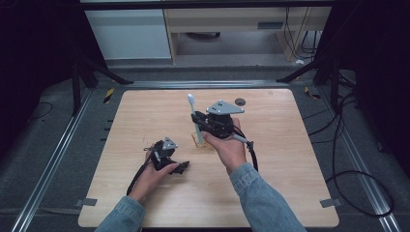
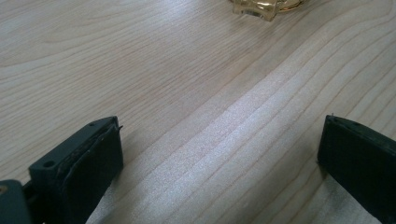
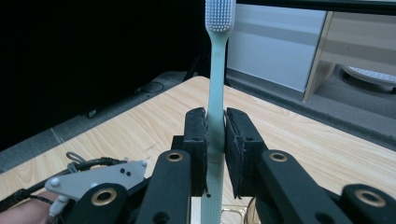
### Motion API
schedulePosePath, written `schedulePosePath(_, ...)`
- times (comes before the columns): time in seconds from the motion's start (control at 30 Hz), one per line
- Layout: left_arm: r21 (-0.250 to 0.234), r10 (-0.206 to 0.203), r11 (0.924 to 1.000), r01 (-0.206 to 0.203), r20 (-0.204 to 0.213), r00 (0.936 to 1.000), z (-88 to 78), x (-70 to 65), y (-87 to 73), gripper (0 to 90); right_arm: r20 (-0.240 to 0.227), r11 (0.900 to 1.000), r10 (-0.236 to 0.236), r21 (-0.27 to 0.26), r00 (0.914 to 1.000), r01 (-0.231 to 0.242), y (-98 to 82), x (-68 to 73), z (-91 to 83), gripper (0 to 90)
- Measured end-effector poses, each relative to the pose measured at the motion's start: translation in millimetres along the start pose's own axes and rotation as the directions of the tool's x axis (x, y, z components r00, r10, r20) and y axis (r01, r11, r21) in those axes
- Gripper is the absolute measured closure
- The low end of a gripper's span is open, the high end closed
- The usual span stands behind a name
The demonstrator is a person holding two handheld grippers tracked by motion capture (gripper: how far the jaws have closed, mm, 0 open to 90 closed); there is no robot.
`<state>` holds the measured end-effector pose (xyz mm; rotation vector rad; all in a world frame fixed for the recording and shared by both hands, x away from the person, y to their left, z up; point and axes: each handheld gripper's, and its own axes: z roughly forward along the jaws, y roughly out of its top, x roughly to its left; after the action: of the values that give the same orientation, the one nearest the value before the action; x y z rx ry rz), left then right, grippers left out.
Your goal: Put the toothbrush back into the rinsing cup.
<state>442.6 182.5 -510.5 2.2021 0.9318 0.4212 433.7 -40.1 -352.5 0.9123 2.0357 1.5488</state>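
1. The right claw [image 3: 215, 151] is clamped on the handle of a pale green toothbrush [image 3: 216, 84], held upright with the bristle head at the top.
2. The toothbrush's lower end stands over a small amber glass holder [image 1: 198, 140] near the middle of the desk [image 1: 270, 183]; whether it is seated inside cannot be told.
3. The left claw [image 2: 219, 154] rests low on the desk, jaws wide apart and empty, pointing toward the holder.
4. Judgement: the step appears to concern the brush and the holder. Keep the handle vertical and travel straight along its axis.
5. The light holder may tip; the idle claw could steady it.
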Motion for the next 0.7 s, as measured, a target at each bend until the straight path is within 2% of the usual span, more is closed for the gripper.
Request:
schedulePosePath(0.33,0.000,0.000,1.0000,0.000,0.000,1.0000,0.0,0.0,0.0,0.0,0.003,1.000,0.001,-0.030,1.0000,-0.001,1.6,0.5,2.0,79.4)
schedulePosePath(0.7,0.000,0.000,1.0000,0.000,0.001,1.0000,0.0,0.0,0.0,0.0,0.015,0.997,-0.003,-0.072,0.9999,0.004,-1.2,0.7,14.5,79.4)
